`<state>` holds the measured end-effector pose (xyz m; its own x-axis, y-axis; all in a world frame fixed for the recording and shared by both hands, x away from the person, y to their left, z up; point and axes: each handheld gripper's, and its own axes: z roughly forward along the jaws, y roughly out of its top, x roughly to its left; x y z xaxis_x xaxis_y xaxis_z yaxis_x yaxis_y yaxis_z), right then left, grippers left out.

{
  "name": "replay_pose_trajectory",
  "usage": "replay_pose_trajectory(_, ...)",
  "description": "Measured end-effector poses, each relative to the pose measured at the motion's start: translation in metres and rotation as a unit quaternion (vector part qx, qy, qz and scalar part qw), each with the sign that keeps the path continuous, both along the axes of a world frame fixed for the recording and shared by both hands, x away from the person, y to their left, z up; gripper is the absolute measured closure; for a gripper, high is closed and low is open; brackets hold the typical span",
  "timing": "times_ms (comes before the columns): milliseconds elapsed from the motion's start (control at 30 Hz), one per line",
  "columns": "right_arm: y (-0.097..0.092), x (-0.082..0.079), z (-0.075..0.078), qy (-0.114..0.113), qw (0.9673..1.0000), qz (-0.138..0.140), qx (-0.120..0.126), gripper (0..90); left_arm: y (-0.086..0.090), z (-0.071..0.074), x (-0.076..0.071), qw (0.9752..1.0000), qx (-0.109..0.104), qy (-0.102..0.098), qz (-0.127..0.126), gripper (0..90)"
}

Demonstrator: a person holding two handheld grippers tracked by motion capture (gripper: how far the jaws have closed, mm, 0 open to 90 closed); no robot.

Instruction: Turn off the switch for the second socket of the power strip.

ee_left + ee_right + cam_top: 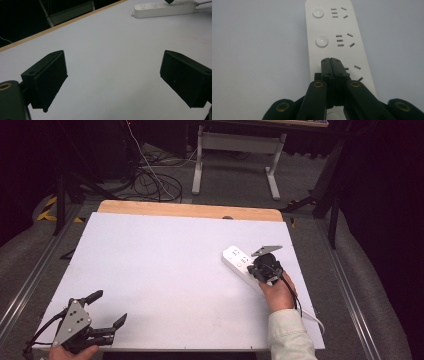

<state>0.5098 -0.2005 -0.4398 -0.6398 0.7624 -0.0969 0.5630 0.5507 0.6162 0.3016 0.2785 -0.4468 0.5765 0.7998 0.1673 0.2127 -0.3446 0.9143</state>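
A: Where was the power strip (242, 262)?

B: On the white table (160, 270), at its right side. The right gripper (331, 60), jaws pressed together and empty, pointed down at its third button, probably to push it.

A: And the left gripper (107, 308)?

B: Wide open, resting aside.

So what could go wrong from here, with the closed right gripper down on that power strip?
The right gripper, jaws shut together, sits over the third socket of the power strip, beside where its round button would be; pushing there might miss the button or scrape the slots. The strip lies loose near the table's right edge, and the left gripper, open and far off, isn't bracing it, so a push could skid it.
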Motion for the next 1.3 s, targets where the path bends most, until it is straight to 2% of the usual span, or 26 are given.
replay_pose_trajectory(767,-0.001,0.0019,-0.0059,0.008,0.9999,0.001,0.013,90.0,-0.0001,0.0001,-0.0003,1.0,0.001,-0.001,0.0,7.8)
replay_pose_trajectory(1133,-0.0009,-0.0001,-0.0084,-0.004,0.9998,-0.005,0.018,90.0,-0.0002,0.0002,-0.0006,1.0,0.0,-0.002,0.0,7.8)
replay_pose_trajectory(1300,0.0012,-0.0016,-0.0086,-0.01,0.9999,-0.008,0.009,90.0,-0.0001,0.0002,-0.0007,1.0,0.0,-0.002,-0.001,7.8)
